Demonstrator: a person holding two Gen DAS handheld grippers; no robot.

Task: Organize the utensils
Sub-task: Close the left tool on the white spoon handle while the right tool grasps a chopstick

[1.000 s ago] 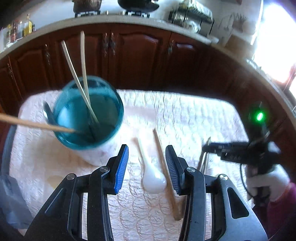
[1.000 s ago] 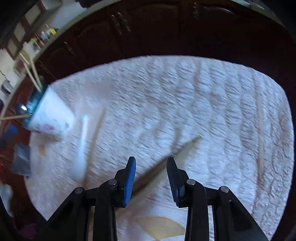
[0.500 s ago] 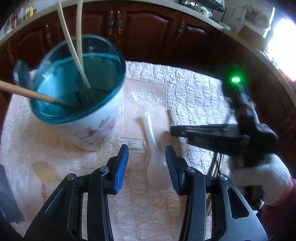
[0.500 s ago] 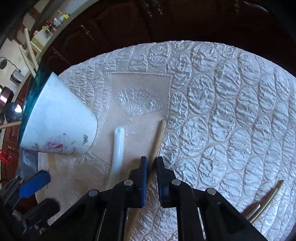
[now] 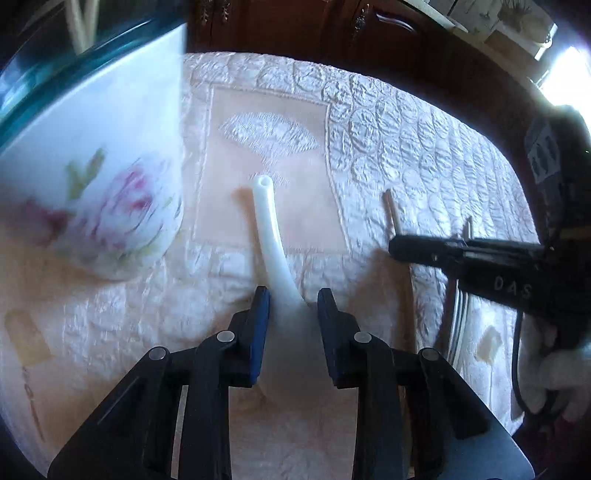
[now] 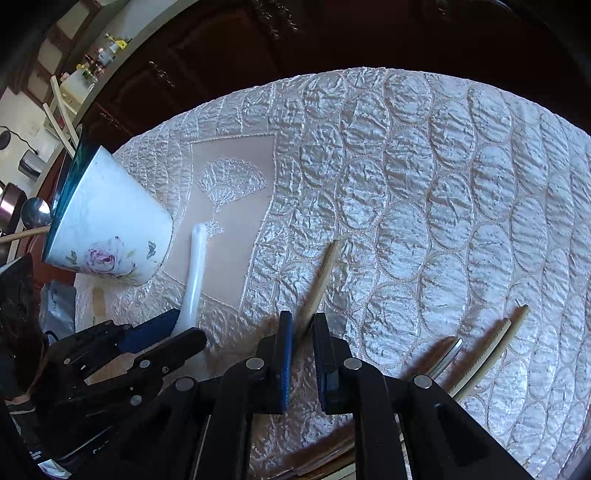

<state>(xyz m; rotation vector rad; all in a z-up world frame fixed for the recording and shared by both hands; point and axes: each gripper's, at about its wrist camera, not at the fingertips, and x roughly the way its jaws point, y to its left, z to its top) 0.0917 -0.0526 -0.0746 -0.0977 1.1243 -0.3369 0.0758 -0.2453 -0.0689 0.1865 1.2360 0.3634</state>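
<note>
Your left gripper (image 5: 291,295) has dropped low and now straddles the white spoon (image 5: 271,236), jaws spread, not yet clamped. Your right gripper (image 6: 303,325) stays clenched on the wooden stick (image 6: 319,282), as half a second ago. Both pickups are therefore under way beside the floral cup (image 6: 110,229). A quilted cloth (image 6: 424,184) covers the tabletop; dark cabinets (image 5: 295,26) stand behind.

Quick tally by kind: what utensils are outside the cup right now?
White ceramic spoon: 1
Wooden stick: 1
Metal handle: 1
Pale chopsticks: 2
Total: 5
</note>
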